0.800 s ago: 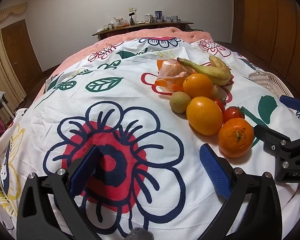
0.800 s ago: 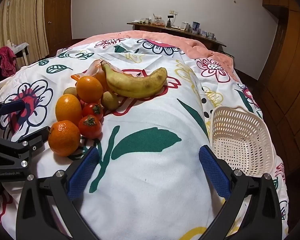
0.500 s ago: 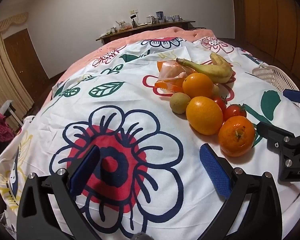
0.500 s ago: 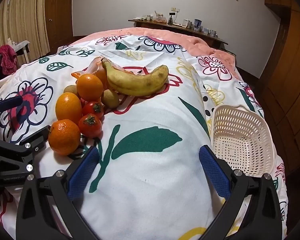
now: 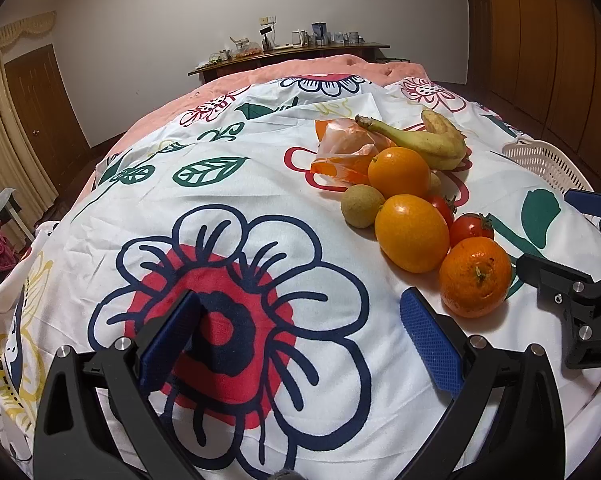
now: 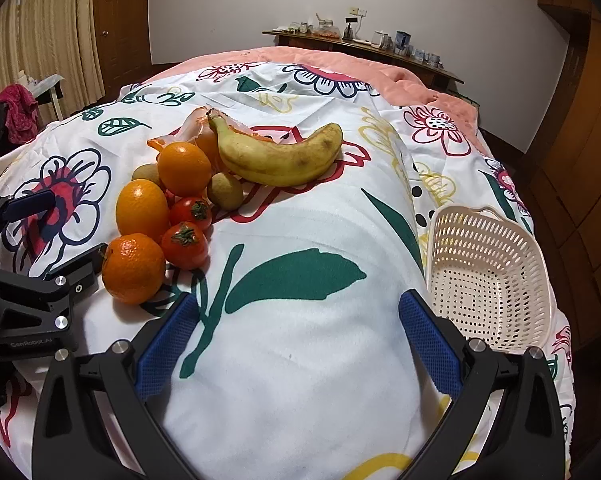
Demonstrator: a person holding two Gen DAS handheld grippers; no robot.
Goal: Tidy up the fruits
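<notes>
On the floral bedsheet [image 6: 300,360], glossy oranges [image 6: 142,210], red tomatoes [image 6: 185,245] and a speckled banana [image 6: 276,158] cluster; both tools gape empty.

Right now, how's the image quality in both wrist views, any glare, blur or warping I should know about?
Left wrist view: sharp, strong fisheye bulge with dark corners, a small glare spot on the nearer orange, soft shadows under the fruit. Right wrist view: equally sharp, the bedspread bulges, the basket is stretched near the edge, no blur.
</notes>
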